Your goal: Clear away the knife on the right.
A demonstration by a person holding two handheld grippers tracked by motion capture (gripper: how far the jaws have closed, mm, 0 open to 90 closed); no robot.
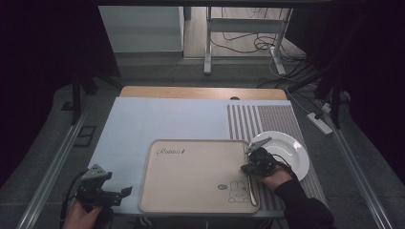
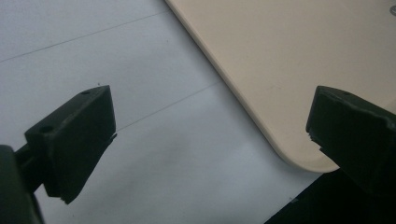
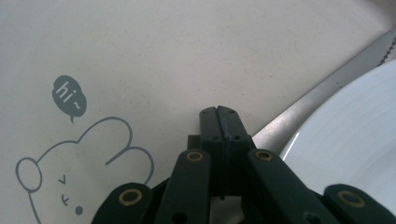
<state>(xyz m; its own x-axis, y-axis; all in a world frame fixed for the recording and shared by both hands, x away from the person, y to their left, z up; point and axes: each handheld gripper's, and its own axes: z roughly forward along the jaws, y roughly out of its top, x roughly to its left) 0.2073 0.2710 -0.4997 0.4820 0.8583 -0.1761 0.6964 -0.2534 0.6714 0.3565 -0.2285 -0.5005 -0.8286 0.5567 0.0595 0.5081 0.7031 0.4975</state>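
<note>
A table knife [image 1: 252, 190] lies along the right edge of a beige tray [image 1: 191, 171], near its front right corner, blade beside a white plate [image 1: 291, 148]. The right gripper [image 1: 248, 168] rests over the knife, jaws pressed together; whether they pinch it is unclear. Likely the knife is placed and only release remains. The left gripper [image 1: 125, 191] hangs wide open, empty, off the tray's front left corner above the pale mat [image 1: 157, 119]. Nothing blocks either.
</note>
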